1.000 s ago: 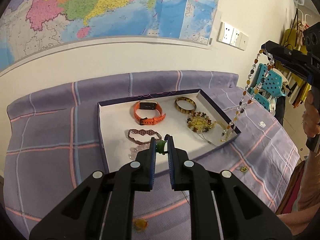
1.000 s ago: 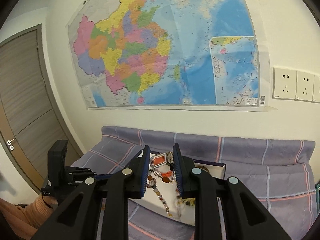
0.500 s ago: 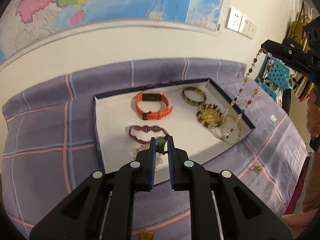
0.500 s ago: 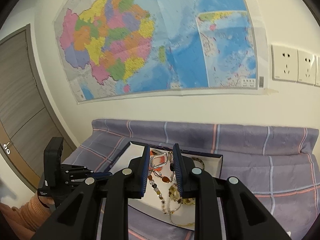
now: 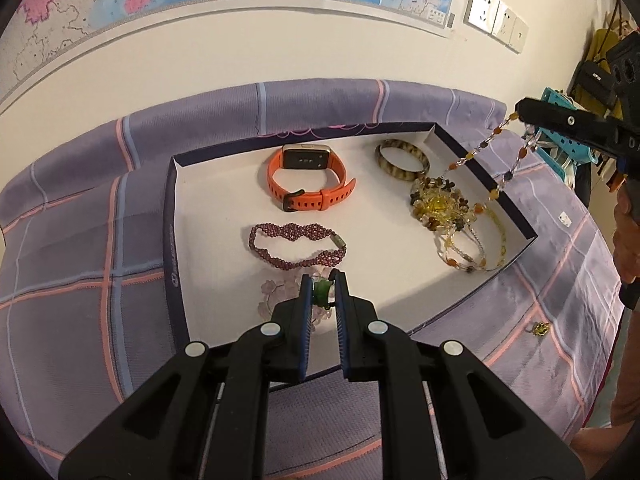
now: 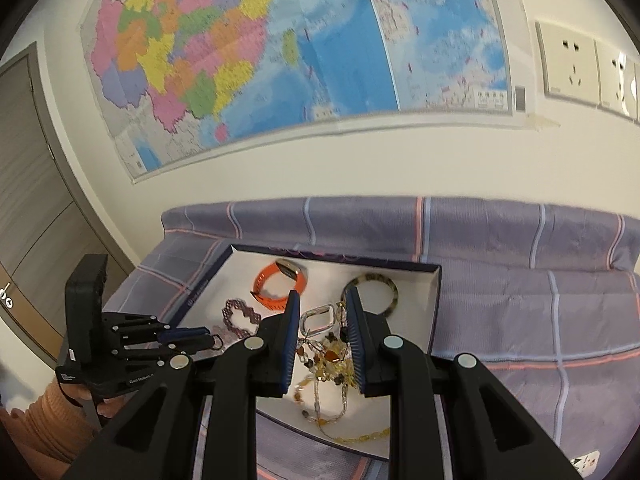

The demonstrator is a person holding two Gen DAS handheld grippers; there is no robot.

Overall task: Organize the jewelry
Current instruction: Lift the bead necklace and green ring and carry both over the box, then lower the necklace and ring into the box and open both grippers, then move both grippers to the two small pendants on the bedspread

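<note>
Both grippers busy over the tray point(image 5: 176, 216)!

Our left gripper point(image 5: 322, 280) is clamped on a green bead point(image 5: 321, 291) of the pale pink bracelet point(image 5: 276, 294) at the tray's near edge. Our right gripper point(image 6: 322, 310) pinches the amber bead necklace point(image 5: 460, 224), its strand dangling onto the heap inside the tray's right wall. Orange watch point(image 5: 306, 184) and purple bracelet point(image 5: 296, 246) lie mid-tray.

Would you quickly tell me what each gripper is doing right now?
Left gripper: shut on a green bead of the pale pink bracelet.
Right gripper: shut on the amber beaded necklace.
</note>
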